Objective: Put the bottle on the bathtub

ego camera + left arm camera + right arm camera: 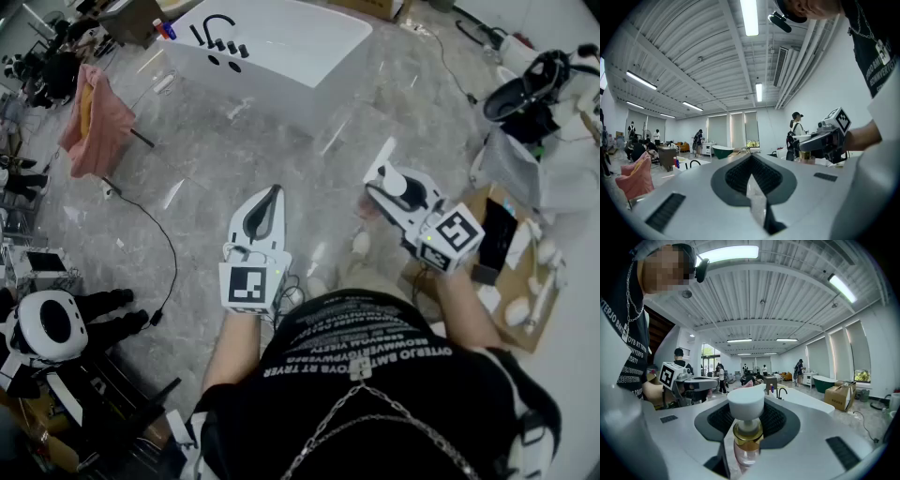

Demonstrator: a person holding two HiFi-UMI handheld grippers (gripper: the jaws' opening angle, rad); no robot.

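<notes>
The bottle has a pink body, a gold collar and a white pump head, and it stands upright between the jaws of my right gripper, which is shut on it. In the head view the right gripper is held over the floor at the right, well short of the white bathtub at the top. The tub's black faucet stands on its near-left rim. My left gripper hangs beside it, jaws shut together and empty. The left gripper view shows the bottle's gold collar.
A pink towel hangs on a rack at the far left. A black cable crosses the marble floor. An open cardboard box with small items sits at the right. A white headset lies lower left. People stand in the background.
</notes>
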